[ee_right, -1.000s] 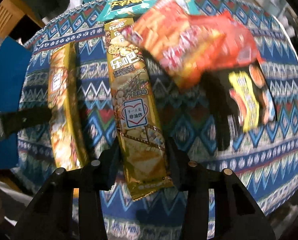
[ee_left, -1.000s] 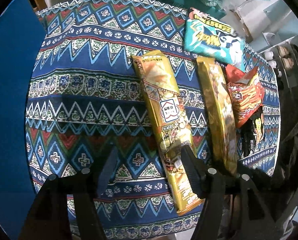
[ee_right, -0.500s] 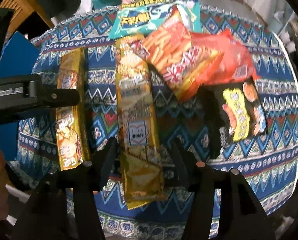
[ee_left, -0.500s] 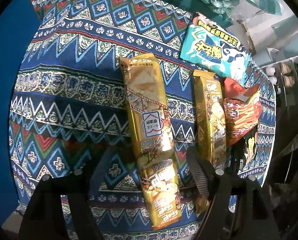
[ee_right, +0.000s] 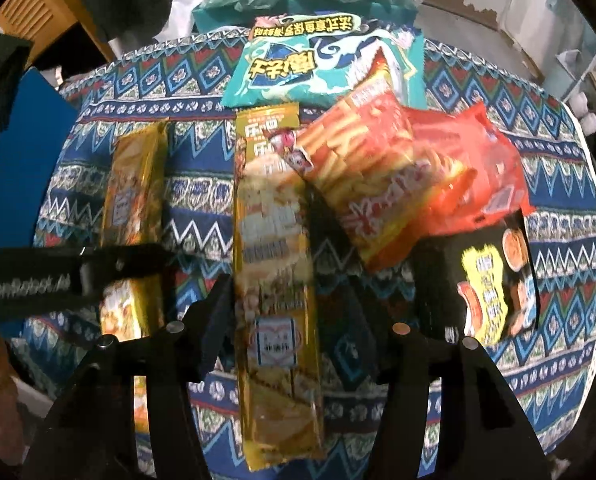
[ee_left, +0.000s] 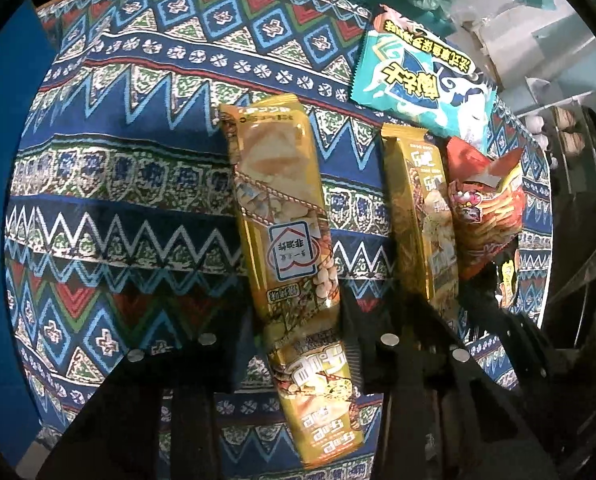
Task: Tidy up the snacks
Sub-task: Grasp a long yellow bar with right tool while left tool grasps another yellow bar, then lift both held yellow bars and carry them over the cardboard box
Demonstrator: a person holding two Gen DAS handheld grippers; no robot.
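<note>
Snacks lying on a patterned cloth (ee_left: 137,184). Long gold pack (ee_left: 285,240) mid-frame between the left gripper (ee_left: 293,344), fingers wide apart, maybe not touching. Second gold pack (ee_right: 273,264) mid-frame between the wide right gripper (ee_right: 293,320). Teal bag (ee_right: 322,68) up top, red bag (ee_right: 382,184) right of middle, black pack (ee_right: 486,284) far right.

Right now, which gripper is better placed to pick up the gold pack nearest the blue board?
Left. The left gripper is open and already straddles that gold pack. The right gripper straddles the other gold pack.
</note>
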